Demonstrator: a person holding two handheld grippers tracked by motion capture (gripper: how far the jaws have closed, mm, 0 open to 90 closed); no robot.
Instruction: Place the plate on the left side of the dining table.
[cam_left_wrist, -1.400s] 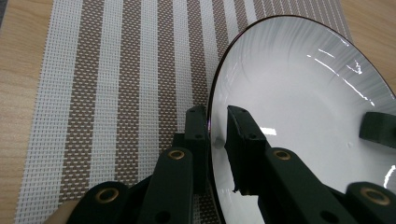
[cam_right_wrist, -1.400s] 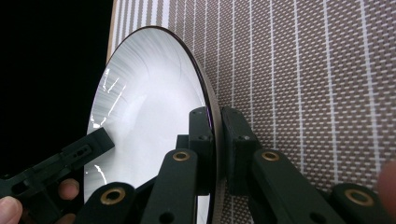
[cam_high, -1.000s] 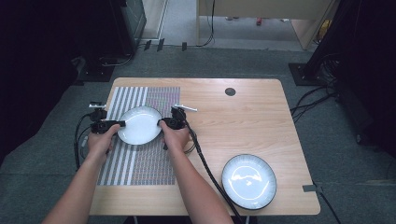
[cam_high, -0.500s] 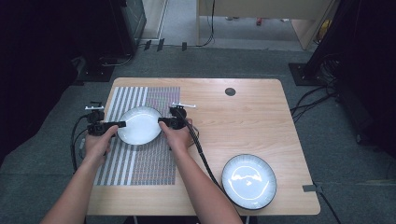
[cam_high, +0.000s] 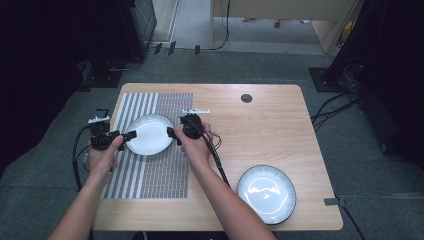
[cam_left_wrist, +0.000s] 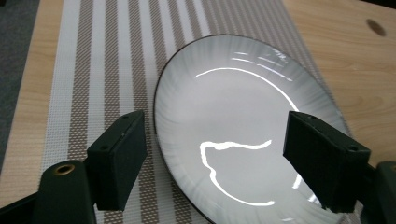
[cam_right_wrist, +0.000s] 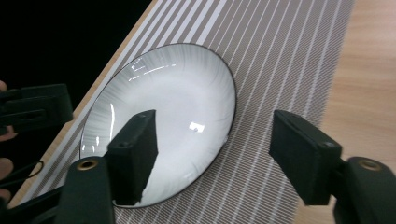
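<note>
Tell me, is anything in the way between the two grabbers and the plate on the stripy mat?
Nothing visible is in the way. The left gripper sits at the left edge of the plate and the right gripper at its right edge, both with jaws open. Only the striped mat lies under the plate; the other plate is far off.

Bare table (cam_high: 260, 130) lies open between the white plate (cam_high: 149, 134) and the second plate (cam_high: 266, 194).
</note>
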